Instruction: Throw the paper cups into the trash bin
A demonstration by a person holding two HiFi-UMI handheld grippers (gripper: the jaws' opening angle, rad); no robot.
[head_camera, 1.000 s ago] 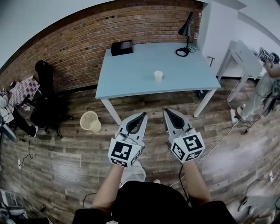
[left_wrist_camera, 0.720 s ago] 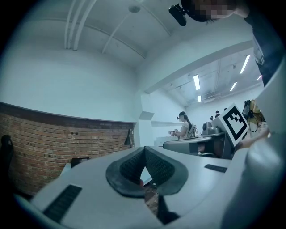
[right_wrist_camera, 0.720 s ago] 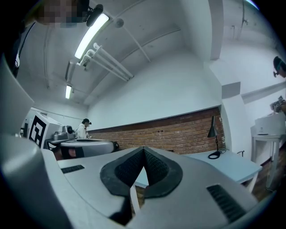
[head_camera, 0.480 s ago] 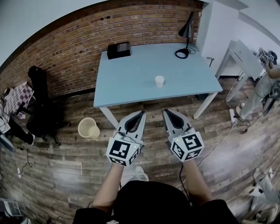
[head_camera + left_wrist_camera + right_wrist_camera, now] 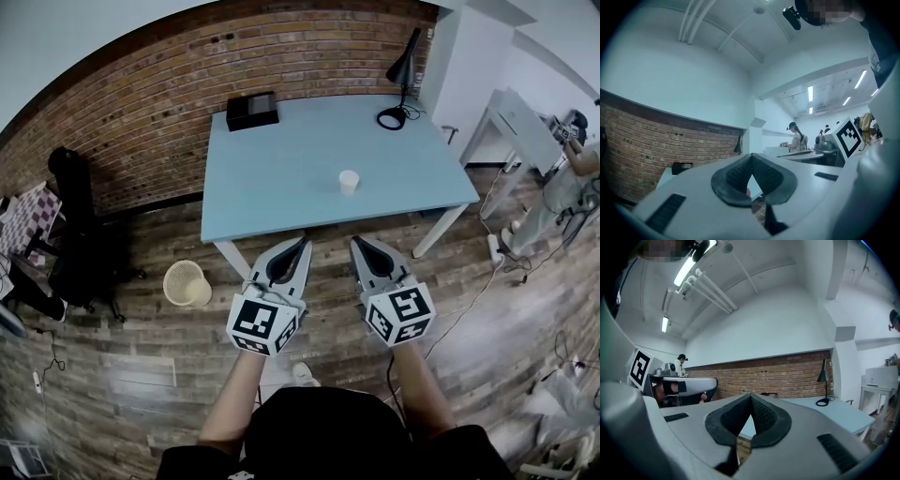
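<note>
Fingers (image 5: 736, 176) of the left gripper (image 5: 303, 244) are pressed together at the tips with nothing between them. The right gripper (image 5: 356, 240) is the same, its pads (image 5: 764, 420) meeting at the front and pinching nothing. Both grippers are held level side by side, a little apart, over the wooden floor (image 5: 141, 366), pointing at the table (image 5: 272, 187).

On the floor, out to the left of the left gripper and near the table's front left leg, stands the bin (image 5: 187, 283), a pale mesh basket with its mouth up. I cannot tell whether anything lies in it.

One cup (image 5: 349, 181) stands upright on the table, towards the near edge, touching nothing else. It is almost straight ahead of the right gripper's tips and well apart from them, with the table edge in between. What it holds cannot be seen.

Farther back on the table sit a black box (image 5: 251, 109) at the left corner and a lamp (image 5: 401, 66) at the right. Behind them is a brick wall (image 5: 169, 103).
</note>
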